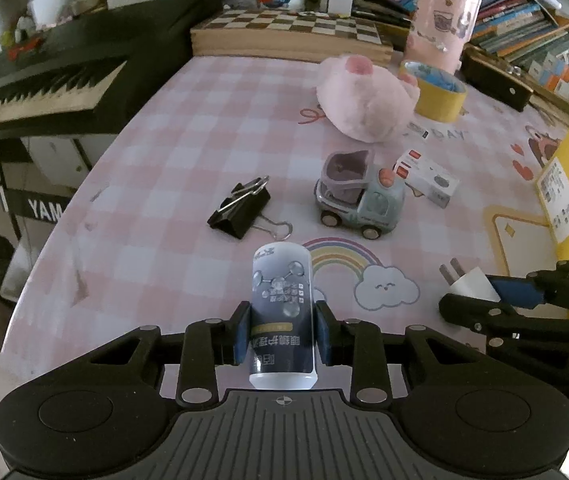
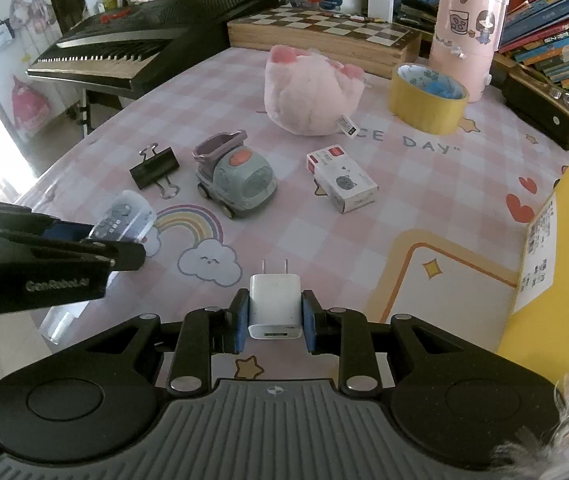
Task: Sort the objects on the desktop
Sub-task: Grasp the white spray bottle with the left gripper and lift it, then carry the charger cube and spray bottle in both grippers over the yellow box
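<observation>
Two tools work over a bench covered in pink-and-white check cloth printed with a rainbow, a smiling cloud and the words "CE DAY". A Yamaha keyboard borders its far left edge, a chessboard box the back, stacked books the right, and a yellow box with a white label stands at the near right.

The left tool has its pads pressed on a clear bottle with Chinese print; its side reads "GenRobot.AI" in the right wrist view. The right tool is clamped on a white plug adapter, prongs pointing away.

Between them and the plush pig lie a black binder clip, a toy truck and a small carton, well apart. Yellow tape sits just beside a pink canister. Open cloth lies at right.
</observation>
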Demonstrator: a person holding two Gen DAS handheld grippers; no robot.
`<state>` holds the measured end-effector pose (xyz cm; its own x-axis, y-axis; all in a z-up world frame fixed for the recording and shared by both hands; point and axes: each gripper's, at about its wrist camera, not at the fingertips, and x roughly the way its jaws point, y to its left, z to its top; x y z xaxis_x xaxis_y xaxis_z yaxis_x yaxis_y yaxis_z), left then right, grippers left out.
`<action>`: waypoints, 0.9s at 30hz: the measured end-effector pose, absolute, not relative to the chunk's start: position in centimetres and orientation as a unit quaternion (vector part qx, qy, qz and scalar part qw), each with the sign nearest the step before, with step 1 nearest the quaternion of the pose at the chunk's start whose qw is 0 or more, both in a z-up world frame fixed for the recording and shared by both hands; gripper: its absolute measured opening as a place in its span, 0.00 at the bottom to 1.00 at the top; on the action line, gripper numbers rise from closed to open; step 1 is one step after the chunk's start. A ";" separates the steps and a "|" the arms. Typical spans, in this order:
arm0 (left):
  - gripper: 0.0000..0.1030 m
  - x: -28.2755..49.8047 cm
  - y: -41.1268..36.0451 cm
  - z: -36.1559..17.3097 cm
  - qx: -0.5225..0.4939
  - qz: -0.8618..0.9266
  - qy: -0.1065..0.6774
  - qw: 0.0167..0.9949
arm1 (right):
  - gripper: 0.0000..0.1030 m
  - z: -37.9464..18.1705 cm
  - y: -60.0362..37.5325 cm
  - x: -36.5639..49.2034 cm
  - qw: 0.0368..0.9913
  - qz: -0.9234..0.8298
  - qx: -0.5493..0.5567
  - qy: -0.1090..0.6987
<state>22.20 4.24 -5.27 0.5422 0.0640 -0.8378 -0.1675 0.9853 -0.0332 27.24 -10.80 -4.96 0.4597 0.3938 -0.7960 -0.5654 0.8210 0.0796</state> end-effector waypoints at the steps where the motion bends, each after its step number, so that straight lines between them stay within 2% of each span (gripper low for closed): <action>1: 0.30 22.2 4.3 -5.3 -0.054 0.065 0.472 0.877 | 0.24 -5.0 -10.8 27.2 0.849 0.282 -0.098 0.436; 16: 0.30 20.1 4.6 -2.0 -0.083 0.001 0.427 0.901 | 0.24 -2.6 -11.5 25.4 0.873 0.256 -0.062 0.410; 27: 0.30 17.3 5.1 0.4 -0.079 -0.082 0.395 0.912 | 0.24 0.4 -12.9 20.9 0.902 0.186 -0.017 0.388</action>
